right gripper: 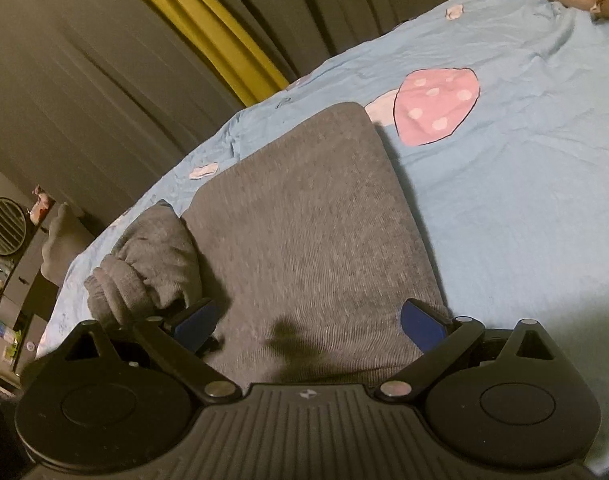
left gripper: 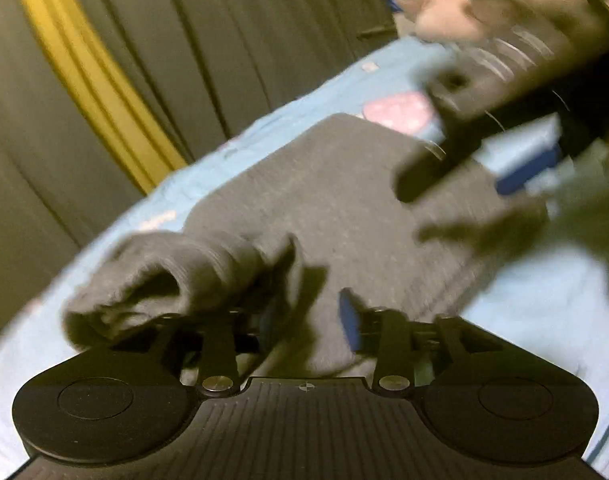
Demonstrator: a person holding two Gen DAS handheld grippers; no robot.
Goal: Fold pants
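Bed [right gripper: 524,208], blue sheet, fills the view. Pants [right gripper: 304,220], grey knit, lie folded flat at centre; bunched cuff [right gripper: 144,256] at 9 o'clock.

Risk, my guess: the loose cuff snags a finger and drags the fold open.

My right hand-held gripper [right gripper: 308,324] hovers low over the near edge, jaws wide apart, nothing held. My left hand-held gripper [left gripper: 308,320] sits tilted, jaws apart, cuff just beside its left finger.

— What is on the bed?
— A blue sheet [right gripper: 524,208] with a pink mushroom [right gripper: 436,108] near its far edge.
— And behind it?
— Gray curtains [right gripper: 84,92] with a yellow stripe [right gripper: 208,28]. A round fan [right gripper: 2,226] sits far left.
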